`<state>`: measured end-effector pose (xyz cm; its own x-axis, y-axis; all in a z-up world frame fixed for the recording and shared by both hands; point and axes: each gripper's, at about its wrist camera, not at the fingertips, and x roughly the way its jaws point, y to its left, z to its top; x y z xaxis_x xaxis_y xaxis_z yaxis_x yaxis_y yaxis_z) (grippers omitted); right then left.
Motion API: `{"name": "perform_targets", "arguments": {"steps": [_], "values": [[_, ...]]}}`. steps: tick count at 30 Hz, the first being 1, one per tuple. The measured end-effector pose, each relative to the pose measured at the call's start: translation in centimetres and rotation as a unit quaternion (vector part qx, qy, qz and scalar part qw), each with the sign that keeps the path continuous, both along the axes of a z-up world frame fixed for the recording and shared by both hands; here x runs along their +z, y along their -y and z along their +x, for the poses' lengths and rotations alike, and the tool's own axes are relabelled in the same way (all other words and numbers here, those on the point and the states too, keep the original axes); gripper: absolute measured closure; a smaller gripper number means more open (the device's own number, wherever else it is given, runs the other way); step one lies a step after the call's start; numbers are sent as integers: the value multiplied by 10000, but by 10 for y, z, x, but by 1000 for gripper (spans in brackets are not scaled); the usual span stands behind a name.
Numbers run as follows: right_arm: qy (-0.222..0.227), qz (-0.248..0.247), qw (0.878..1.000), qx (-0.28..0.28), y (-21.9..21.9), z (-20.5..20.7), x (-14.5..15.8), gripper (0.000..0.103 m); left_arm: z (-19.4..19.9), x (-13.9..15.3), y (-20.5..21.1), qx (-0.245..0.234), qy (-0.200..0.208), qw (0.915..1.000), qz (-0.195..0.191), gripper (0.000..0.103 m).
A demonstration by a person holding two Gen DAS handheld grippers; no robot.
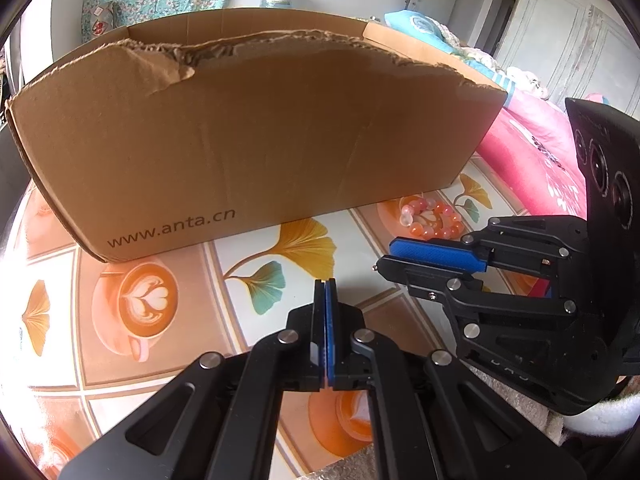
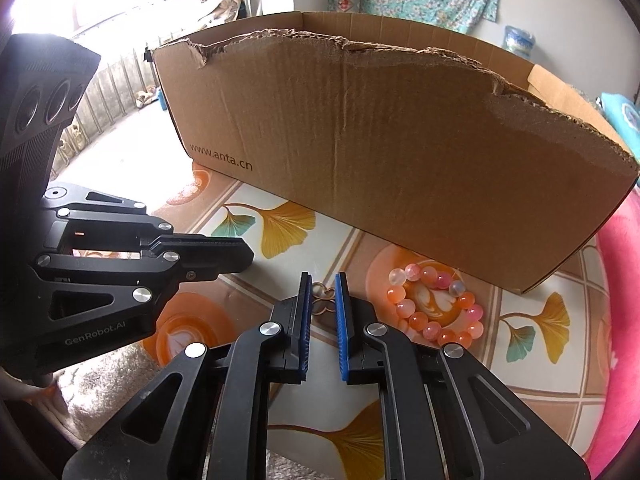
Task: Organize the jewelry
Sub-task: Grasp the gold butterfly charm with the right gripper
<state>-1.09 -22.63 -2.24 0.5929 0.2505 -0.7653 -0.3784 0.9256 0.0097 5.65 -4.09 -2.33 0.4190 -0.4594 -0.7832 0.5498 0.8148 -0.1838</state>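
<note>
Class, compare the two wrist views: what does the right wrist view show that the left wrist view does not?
Only the right wrist view shows a small metal clover-shaped piece lying on the tablecloth between the open right tool, and the full ring of the bead bracelet. Only the left wrist view shows the left tool shut and empty, and pink bedding. Both show the torn cardboard box, the bracelet and the patterned tablecloth.

Both wrist views look forward low over the desk (image 1: 280, 240), close to the cardboard box (image 1: 256, 136) ahead. Each sees the other gripper at its side; both share the box and bead bracelet (image 2: 434, 306).
</note>
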Motion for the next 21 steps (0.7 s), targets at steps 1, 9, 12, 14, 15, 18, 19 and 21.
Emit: {"name": "perform_targets", "arguments": {"steps": [1,9,12,14,15,18,19,21], "values": [[-3,22,10000,-15,1,1,1,98,0,0,0,-1,4,10000,0,103],[-118,208,9997,-6,7,1,5,100,0,0,0,10,4,10000,-6,103],[-144,151,9998,62,7,-1,7,95,0,0,0,18,11,10000,2,103],[-165,62,9998,95,6,-3,6,88,1,-1,1,19,20,10000,15,103],[-193,14,9997,115,5,-3,6,86,1,-1,1,18,32,10000,18,103],[-283,-190,9993,173,1,-2,4,86,1,-1,2,28,36,10000,15,103],[-333,-246,9990,192,0,-1,5,86,1,-1,2,30,35,10000,11,103],[-532,-296,9979,200,-2,5,6,87,1,-1,2,33,36,10000,4,103]]}}
